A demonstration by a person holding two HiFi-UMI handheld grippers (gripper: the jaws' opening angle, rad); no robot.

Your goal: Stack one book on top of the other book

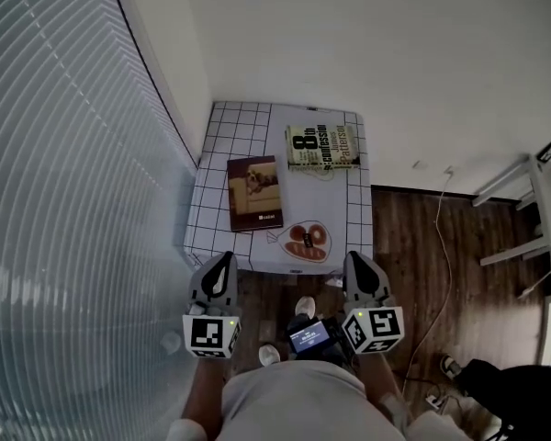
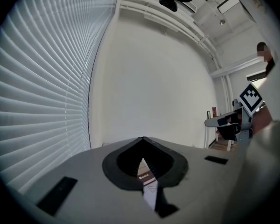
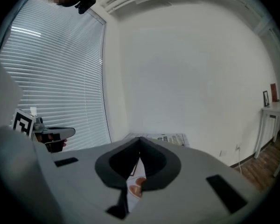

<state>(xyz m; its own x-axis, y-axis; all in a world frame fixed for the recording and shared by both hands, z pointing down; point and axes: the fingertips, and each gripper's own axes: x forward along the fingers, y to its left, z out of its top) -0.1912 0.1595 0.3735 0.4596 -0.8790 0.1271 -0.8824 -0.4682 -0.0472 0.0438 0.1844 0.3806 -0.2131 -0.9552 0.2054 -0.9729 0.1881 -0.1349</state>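
Two books lie apart on a small white gridded table. A brown book rests near the table's left middle, and a green-and-white paperback lies at the far right corner. My left gripper and right gripper hover side by side short of the table's near edge, both shut with nothing in them. In the left gripper view the closed jaws leave only a sliver of the brown book visible. The right gripper view shows the paperback beyond its closed jaws.
A round picture of red food is printed on the table's near edge. White blinds fill the left side and a white wall stands behind. Dark wood floor, a white cable and a white desk lie to the right.
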